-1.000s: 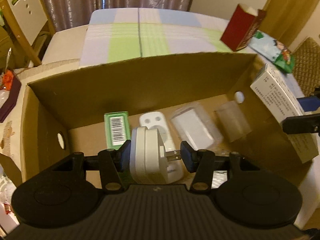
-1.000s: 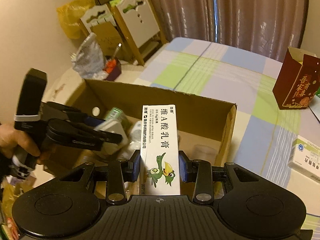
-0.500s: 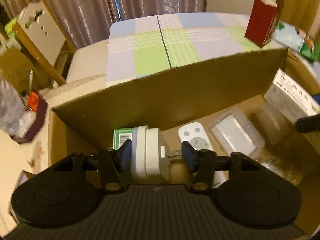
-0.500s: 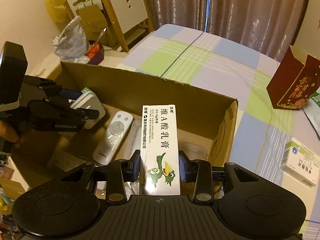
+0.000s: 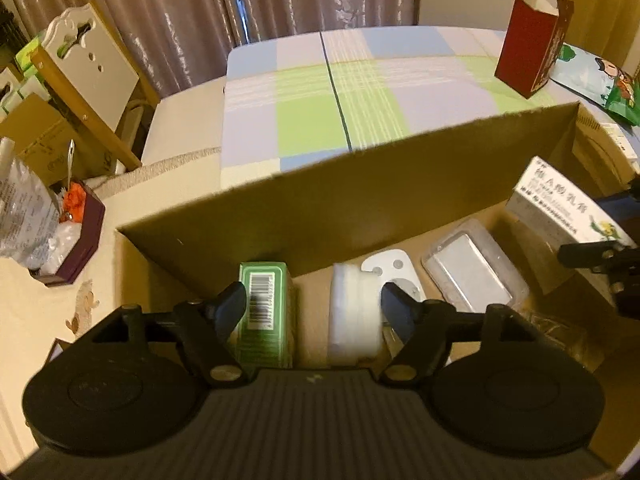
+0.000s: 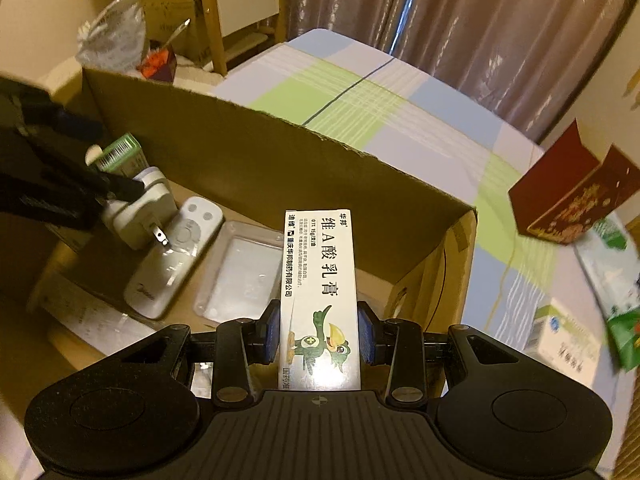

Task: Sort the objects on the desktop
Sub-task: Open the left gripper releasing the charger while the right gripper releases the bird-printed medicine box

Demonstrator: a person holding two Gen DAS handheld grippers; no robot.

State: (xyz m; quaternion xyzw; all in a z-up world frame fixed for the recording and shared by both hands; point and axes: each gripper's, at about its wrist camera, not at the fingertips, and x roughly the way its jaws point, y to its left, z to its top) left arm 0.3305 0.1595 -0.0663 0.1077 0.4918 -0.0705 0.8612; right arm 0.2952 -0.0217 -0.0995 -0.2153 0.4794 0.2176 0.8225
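Left gripper (image 5: 310, 307): jaws now spread wide and holding nothing; half a second ago they were clamped on the white plug adapter (image 5: 354, 316). Adapter now sits between the parted fingers, inside the cardboard box (image 5: 360, 196), just right of the green barcode box (image 5: 266, 312) and against the near end of the white remote (image 6: 174, 256). Its edges are blurred, so whether it has settled on the box floor or is still dropping I cannot tell. Judgement: release step for this item is done or nearly so; left gripper is free to withdraw for another pick.

Further right in the box: clear plastic case (image 6: 240, 276), lying flat beside the remote.

Right gripper (image 6: 319, 338): jaws closed on the white ointment carton (image 6: 320, 292), as before, now carried lower and over the right end of the box. Judgement: carton is next to be let go there.

On the desk (image 6: 400, 120) outside the box, far right: red paper bag (image 6: 568, 196), small white medicine box (image 6: 564, 340) not yet sorted
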